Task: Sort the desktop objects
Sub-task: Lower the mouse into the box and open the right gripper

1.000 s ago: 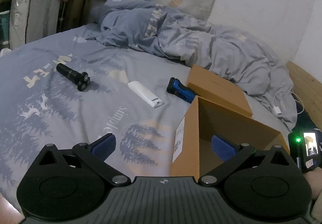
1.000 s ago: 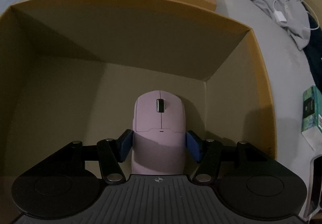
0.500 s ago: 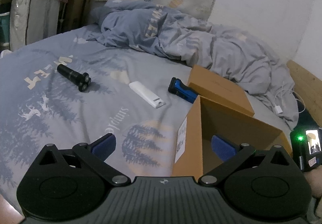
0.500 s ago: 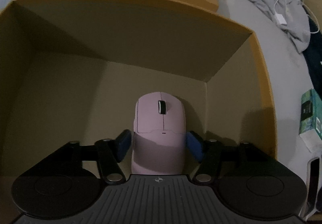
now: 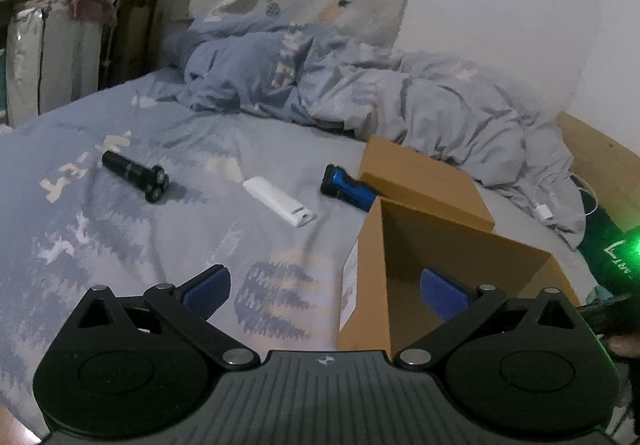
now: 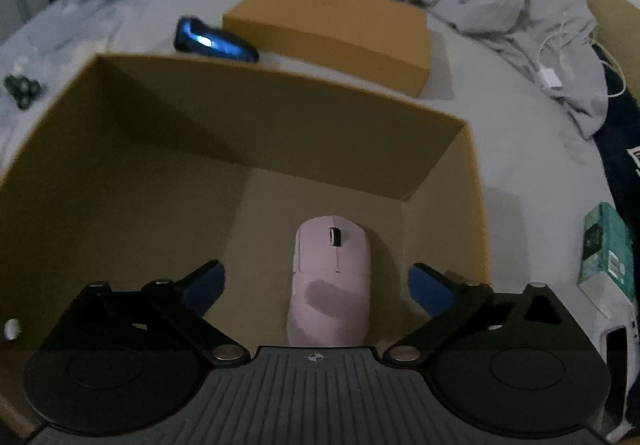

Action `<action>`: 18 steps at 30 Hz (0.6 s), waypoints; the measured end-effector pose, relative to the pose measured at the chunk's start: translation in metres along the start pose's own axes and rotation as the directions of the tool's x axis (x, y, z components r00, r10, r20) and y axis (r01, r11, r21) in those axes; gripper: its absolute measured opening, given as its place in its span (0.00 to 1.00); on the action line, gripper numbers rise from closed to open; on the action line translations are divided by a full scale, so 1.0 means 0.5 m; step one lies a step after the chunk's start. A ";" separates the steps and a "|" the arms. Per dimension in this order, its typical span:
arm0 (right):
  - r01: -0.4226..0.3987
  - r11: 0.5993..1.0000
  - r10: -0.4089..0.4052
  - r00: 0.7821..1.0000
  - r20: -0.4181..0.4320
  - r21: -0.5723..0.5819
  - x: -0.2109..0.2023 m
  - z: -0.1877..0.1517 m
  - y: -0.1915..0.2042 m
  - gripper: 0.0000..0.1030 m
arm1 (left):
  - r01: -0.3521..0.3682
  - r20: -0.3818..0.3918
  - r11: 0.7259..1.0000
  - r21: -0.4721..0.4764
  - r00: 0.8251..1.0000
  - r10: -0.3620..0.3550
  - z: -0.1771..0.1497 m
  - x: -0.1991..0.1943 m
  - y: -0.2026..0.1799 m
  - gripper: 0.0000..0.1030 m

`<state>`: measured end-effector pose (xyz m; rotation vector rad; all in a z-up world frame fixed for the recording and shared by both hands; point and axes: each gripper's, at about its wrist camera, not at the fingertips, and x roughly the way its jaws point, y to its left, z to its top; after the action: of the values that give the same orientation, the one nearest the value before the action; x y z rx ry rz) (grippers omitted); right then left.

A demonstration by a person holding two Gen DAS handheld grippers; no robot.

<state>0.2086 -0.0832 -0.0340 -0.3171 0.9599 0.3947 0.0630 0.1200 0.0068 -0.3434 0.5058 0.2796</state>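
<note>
Nearest to me, my right hand-held gripper (image 6: 316, 287) stood wide open over the open brown cardboard box (image 6: 256, 117), its blue pads well clear of the pale pink computer mouse (image 6: 330, 285) and holding nothing. The mouse lay on the box floor close to the far right corner, its long axis running away from the camera, the scroll-wheel end pointing toward the far wall. Half a second before, those pads had still been just beside the mouse's flanks; since then they had spread apart and the gripper had drawn back and up, so more of the bed came into sight beyond the box.

My left hand-held gripper (image 5: 324, 289) also hung open and empty above the grey-blue printed bedsheet (image 5: 120, 245), its right pad over the box's near corner, much as before.

Farther out lay a white rectangular bar-shaped device (image 5: 279, 201), a blue and black electric shaver (image 5: 346, 191) beside the flat brown cardboard lid (image 5: 424, 181), and a black rotary shaver (image 5: 134, 175). The crumpled grey duvet (image 5: 360, 93) lay beyond.
</note>
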 end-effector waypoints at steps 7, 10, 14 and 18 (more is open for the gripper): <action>-0.014 1.000 0.011 0.994 0.113 0.027 -0.133 -0.041 -0.035 1.00 | 0.035 0.028 0.999 0.021 0.999 -0.036 0.006 -0.020 -0.016 1.00; -0.008 0.999 0.000 0.986 0.166 0.044 -0.191 -0.062 -0.049 1.00 | 0.058 0.035 0.998 0.030 0.998 -0.059 0.008 -0.028 -0.025 1.00; 0.055 0.998 -0.063 0.966 0.251 0.039 -0.259 -0.093 -0.057 1.00 | 0.118 0.082 0.990 0.078 0.989 -0.125 0.008 -0.054 -0.047 1.00; 0.086 0.996 -0.093 0.941 0.324 0.036 -0.309 -0.128 -0.056 1.00 | 0.181 0.098 0.974 0.137 0.976 -0.195 0.000 -0.074 -0.076 1.00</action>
<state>0.0959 -0.1639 0.0634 -0.2647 0.6225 0.3399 0.0447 0.0791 0.0353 -0.2481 0.3767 0.0808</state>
